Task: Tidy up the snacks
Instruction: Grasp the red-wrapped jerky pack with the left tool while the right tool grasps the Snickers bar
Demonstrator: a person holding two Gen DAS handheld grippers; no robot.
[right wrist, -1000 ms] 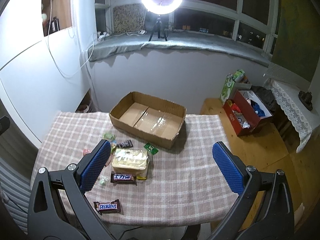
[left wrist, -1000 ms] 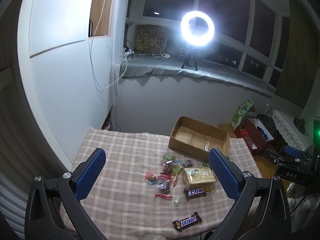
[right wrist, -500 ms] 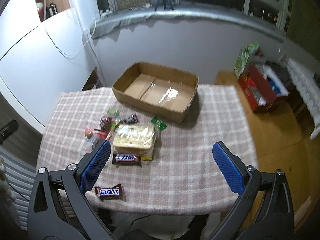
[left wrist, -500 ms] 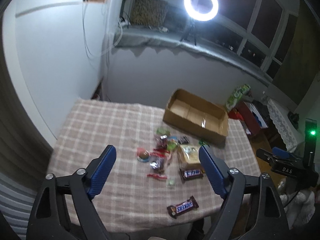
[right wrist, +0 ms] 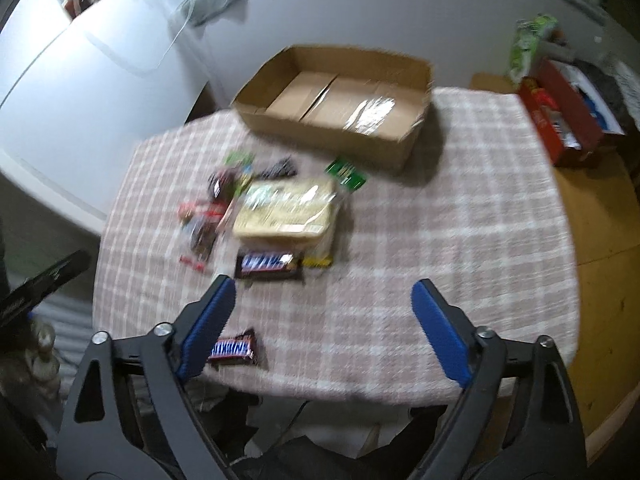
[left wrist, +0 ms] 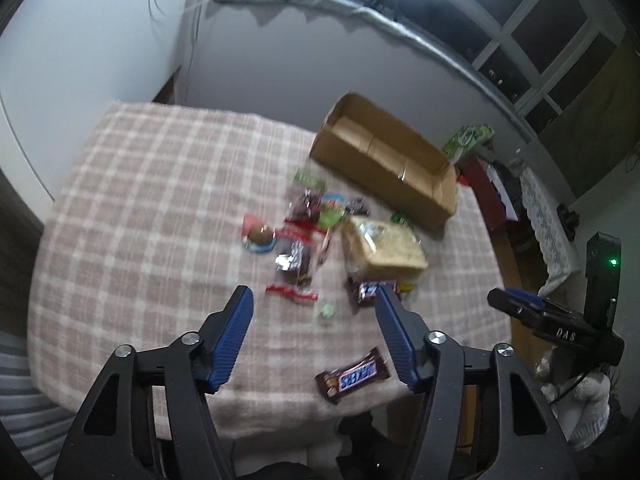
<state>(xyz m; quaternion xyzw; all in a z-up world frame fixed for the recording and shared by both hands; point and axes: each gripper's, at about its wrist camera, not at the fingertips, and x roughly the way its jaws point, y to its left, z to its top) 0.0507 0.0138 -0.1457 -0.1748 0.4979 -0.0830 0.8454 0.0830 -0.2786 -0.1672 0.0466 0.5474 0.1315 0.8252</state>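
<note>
Both grippers hang above the desk (right wrist: 460, 208), holding nothing: the left gripper (left wrist: 314, 300) has jaws half open and just closing, the right gripper (right wrist: 322, 290) jaws wide and just closing slightly. The snacks (left wrist: 316, 236) lie mid-desk near the empty box (right wrist: 340, 96); a Snickers (left wrist: 352, 376) lies apart at the near edge.

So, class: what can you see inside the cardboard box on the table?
The cardboard box holds no snacks: only its bare bottom flaps and a shiny strip of clear tape show. The near wall hides a thin strip of floor behind it.
</note>
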